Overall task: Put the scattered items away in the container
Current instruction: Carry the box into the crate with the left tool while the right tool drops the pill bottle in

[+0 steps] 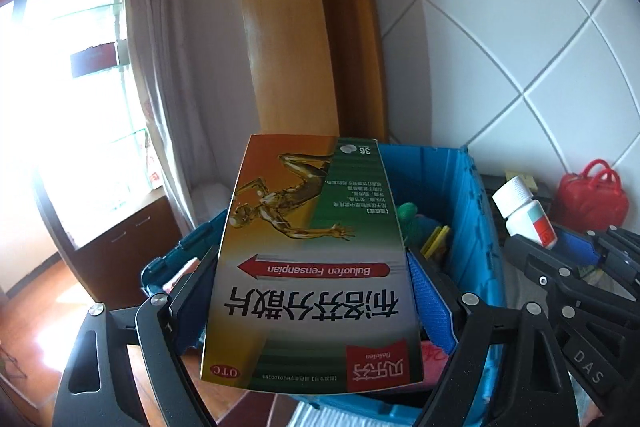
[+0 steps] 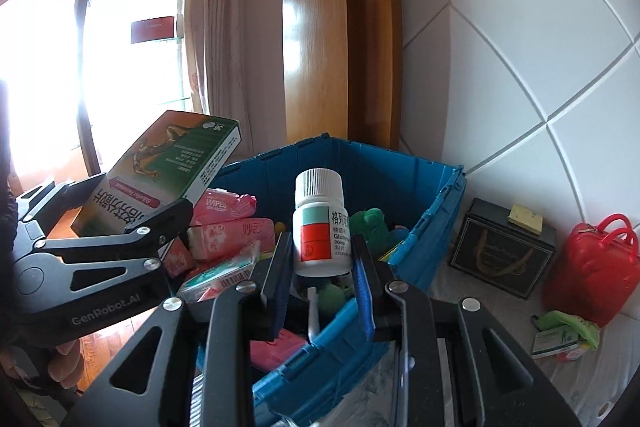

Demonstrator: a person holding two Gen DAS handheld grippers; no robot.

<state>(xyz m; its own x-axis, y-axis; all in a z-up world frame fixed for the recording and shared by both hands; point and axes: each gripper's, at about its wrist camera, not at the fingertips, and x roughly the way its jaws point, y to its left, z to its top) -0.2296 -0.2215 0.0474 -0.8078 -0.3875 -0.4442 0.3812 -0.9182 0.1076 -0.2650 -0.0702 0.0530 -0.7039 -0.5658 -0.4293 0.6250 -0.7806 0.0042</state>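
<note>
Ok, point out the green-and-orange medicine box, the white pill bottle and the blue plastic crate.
Green-and-orange medicine box (image 1: 308,267), left wrist view, printed face.
White pill bottle (image 2: 320,231), right wrist view, its label.
Blue plastic crate (image 2: 424,223), right wrist view, right wall.

Left gripper (image 1: 316,291) clamps medicine box (image 1: 308,259) above blue crate (image 1: 476,211); right gripper (image 1: 560,247) holds white bottle (image 1: 524,211) alongside.

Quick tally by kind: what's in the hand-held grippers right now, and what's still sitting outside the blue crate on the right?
Held medicine boxes: 1, the box in the left hand-held gripper
Held pill bottles: 1, the bottle in the right hand-held gripper
Outside the blue crate:
Red bags: 1
Black boxes: 1
Small medicine boxes: 1
Total: 5
</note>
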